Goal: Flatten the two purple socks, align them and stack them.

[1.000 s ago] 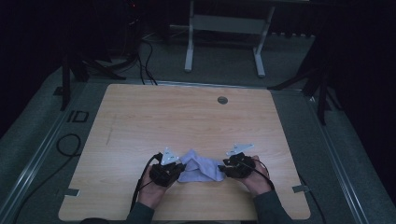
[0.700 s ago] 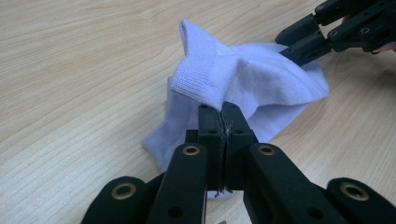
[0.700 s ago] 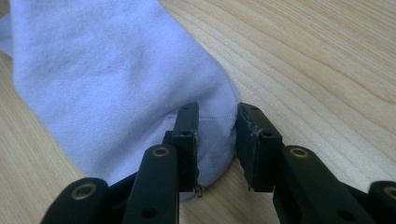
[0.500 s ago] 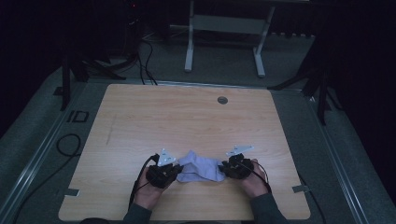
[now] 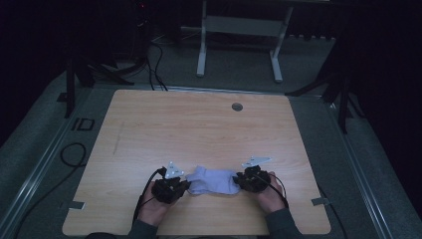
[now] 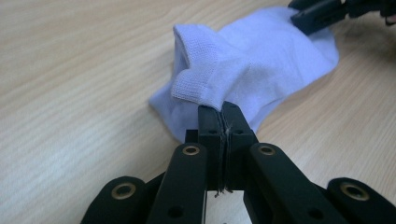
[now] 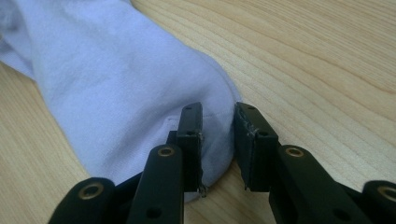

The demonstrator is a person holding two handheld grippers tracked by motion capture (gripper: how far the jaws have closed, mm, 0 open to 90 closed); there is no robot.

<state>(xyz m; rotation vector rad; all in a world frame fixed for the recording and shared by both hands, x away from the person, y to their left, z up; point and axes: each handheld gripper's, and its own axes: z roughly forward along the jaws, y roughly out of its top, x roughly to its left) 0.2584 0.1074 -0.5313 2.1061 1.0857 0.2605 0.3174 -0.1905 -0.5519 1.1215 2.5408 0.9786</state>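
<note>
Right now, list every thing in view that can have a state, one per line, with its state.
Sock: pale lilac, lying flat on the table, cuff end bunched and folded over.
Left gripper: jaws shut on the sock's cuff end.
Right gripper: jaws part open, just been closing, the sock's toe edge between them, pads not yet pressing on it.
Table: wooden top, the sock near its front edge.

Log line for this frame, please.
left gripper: shut on sock cuff | right gripper: jaws just closing, astride toe, gap visible | sock flat on table
</note>
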